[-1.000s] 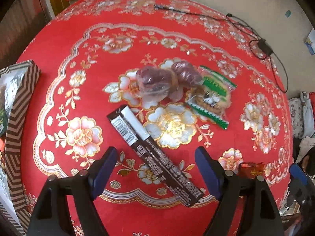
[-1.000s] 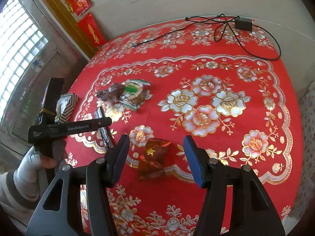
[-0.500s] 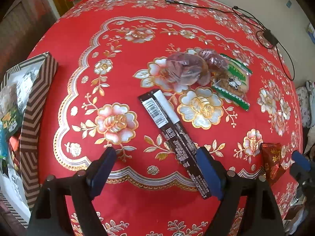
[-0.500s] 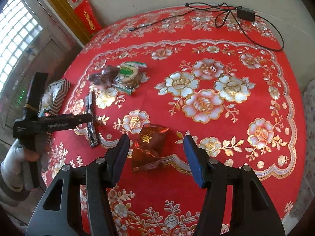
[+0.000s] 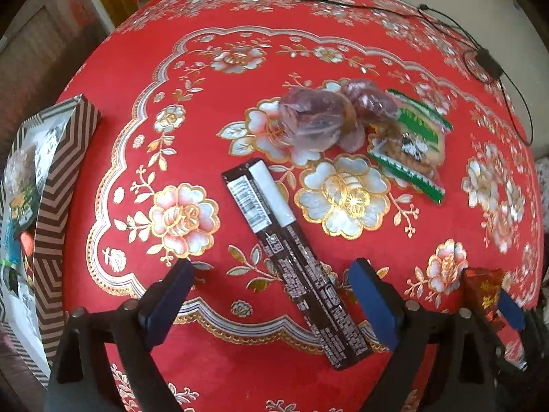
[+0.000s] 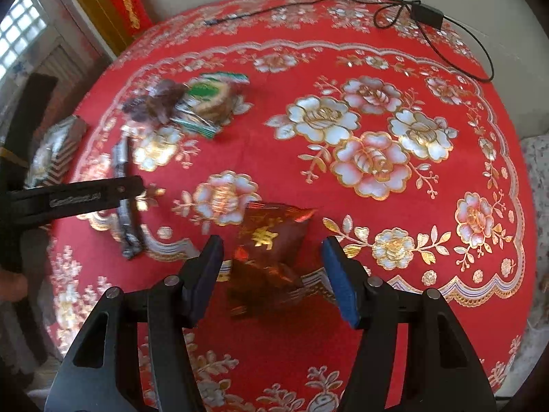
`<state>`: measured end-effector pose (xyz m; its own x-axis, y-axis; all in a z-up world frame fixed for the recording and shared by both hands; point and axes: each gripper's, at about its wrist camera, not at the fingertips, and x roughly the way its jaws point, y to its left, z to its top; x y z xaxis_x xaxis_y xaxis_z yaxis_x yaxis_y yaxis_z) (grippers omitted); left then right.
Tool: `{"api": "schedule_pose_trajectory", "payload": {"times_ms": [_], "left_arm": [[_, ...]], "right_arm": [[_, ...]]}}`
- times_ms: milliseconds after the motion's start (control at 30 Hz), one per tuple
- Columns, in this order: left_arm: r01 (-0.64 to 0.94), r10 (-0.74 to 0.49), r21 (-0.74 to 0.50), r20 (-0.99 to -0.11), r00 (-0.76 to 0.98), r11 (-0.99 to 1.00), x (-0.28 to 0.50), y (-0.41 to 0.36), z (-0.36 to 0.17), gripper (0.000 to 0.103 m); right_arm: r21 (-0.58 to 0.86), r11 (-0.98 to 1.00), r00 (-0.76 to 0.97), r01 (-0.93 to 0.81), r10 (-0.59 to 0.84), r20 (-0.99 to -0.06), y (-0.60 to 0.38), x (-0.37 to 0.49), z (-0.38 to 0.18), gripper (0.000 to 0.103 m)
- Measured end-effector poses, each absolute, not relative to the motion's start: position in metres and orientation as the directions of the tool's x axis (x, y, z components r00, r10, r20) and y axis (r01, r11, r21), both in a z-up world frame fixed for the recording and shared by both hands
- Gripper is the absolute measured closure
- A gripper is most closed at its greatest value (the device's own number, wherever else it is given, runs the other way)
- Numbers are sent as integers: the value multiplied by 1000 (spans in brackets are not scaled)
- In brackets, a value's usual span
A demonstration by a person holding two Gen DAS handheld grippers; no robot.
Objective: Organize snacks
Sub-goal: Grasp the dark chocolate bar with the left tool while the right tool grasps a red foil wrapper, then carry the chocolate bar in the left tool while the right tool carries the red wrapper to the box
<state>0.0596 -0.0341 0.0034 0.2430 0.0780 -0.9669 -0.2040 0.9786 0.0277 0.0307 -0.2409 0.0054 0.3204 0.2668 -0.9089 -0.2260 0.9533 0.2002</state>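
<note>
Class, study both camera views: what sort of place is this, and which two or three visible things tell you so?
Probably a room in a home. A round table under a red floral tablecloth, red paper decorations on the wall beside a window, and a charger cable lying loose all suggest a household setting.

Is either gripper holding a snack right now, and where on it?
Nothing is held. The right gripper is open around the red packet; the left gripper is open over the dark bar.

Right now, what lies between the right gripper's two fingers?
In the right wrist view, the red foil snack packet lies on the tablecloth between the open right gripper fingers, neither finger visibly touching it.
</note>
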Motion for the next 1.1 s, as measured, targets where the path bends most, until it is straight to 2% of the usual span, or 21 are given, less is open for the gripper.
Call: {"api": "schedule_pose_trajectory", "payload": {"times_ms": [33, 100, 133, 167, 200, 233, 267, 333, 667, 1100], "left_arm": [[-198, 74, 24, -965, 251, 980, 58, -33, 4, 10], [-184, 65, 15, -961, 269, 983, 55, -33, 5, 13], [-175, 75, 26, -957, 279, 984, 53, -32, 7, 24], [-158, 79, 33, -951, 298, 987, 50, -32, 9, 31], [-142, 80, 36, -944, 319, 989, 47, -30, 12, 50], [-131, 81, 39, -938, 336, 991, 44, -26, 16, 75], [-126, 79, 37, -936, 344, 991, 43, -22, 18, 79], [-112, 35, -4, -936, 349, 994, 39, -10, 20, 81], [-126, 12, -35, -934, 356, 991, -4, 39, 40, 81], [-217, 90, -2, -907, 412, 976, -21, 84, 74, 81]], "right_arm": [[213, 948, 338, -238, 287, -896, -242, 30, 7, 42], [222, 940, 340, -260, 305, -890, -243, 30, 8, 53], [206, 938, 344, -280, 299, -890, -243, 29, 8, 65], [196, 935, 343, -296, 296, -892, -244, 29, 9, 67], [211, 930, 336, -300, 310, -889, -247, 29, 8, 68], [235, 925, 322, -300, 330, -887, -251, 29, 9, 68], [243, 923, 315, -299, 336, -888, -253, 29, 9, 68], [257, 918, 305, -303, 349, -886, -255, 26, 8, 68], [334, 867, 292, -369, 449, -845, -227, 19, 27, 68], [345, 770, 243, -537, 532, -811, -141, 15, 60, 68]]}}
